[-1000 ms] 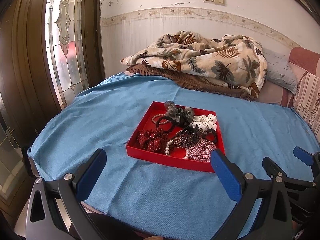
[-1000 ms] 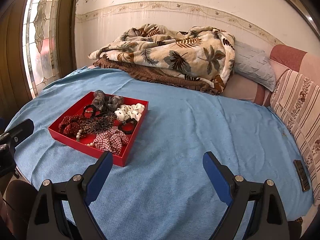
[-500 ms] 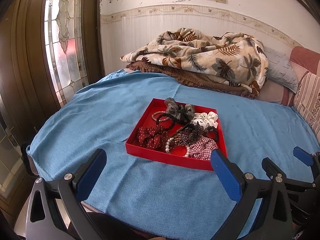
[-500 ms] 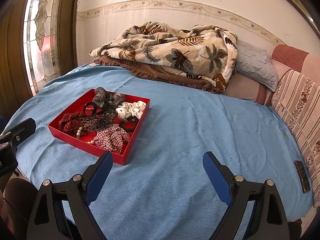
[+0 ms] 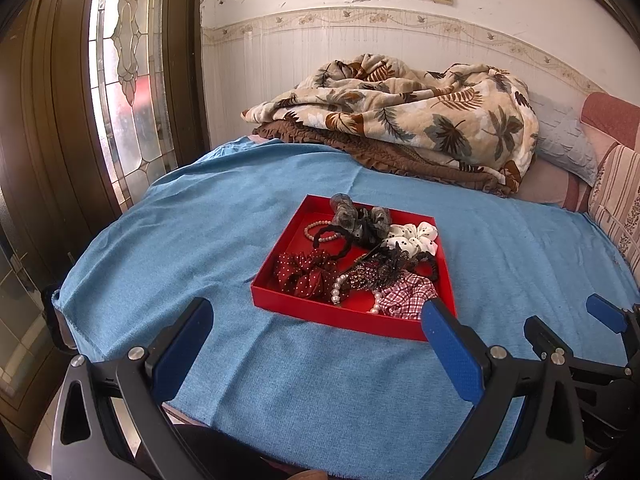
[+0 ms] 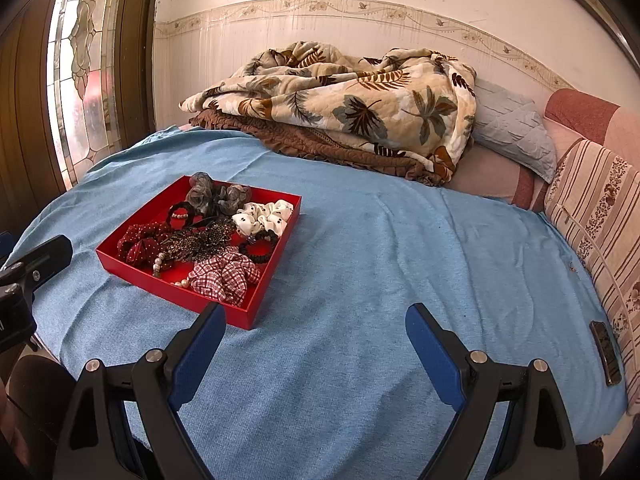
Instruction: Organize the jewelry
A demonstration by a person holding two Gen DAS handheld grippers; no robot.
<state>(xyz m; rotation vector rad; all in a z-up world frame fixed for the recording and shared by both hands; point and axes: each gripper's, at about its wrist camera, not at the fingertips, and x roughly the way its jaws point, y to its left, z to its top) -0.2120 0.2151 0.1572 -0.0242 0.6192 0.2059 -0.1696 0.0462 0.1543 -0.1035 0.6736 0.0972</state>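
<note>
1. Plainly, the left gripper (image 5: 316,336) hangs low over the near edge of the bed (image 5: 248,380), its blue-padded fingers (image 5: 182,346) spread wide apart with nothing between them.
2. Likewise the right gripper (image 6: 316,340) has its fingers (image 6: 434,356) wide apart and empty, above bare blue bedspread to the right of the tray.
3. A shallow red tray (image 5: 344,314) lies flat on the blue bedspread, just beyond the left gripper; in the right wrist view the same tray (image 6: 132,274) sits ahead and to the left.
4. Inside the tray, a dark red dotted scrunchie (image 5: 306,274) lies at the near left, and a red-and-white checked scrunchie (image 5: 406,294) at the near right.
5. Between those two lie a dark beaded hair clip (image 5: 374,270) and a strand of white pearls (image 5: 338,290), touching both scrunchies.
6. Toward the far side sit a grey sheer scrunchie (image 5: 352,216), a white scrunchie with black dots (image 5: 414,236), a pink bead bracelet (image 5: 316,228) and a black hair tie (image 6: 260,246).
7. At the head of the bed, a leaf-patterned blanket (image 6: 348,96) is heaped on a brown one, with a grey pillow (image 6: 512,128) beside it.
8. A dark phone-like object (image 6: 605,352) lies at the bed's right edge, well apart from the tray.
</note>
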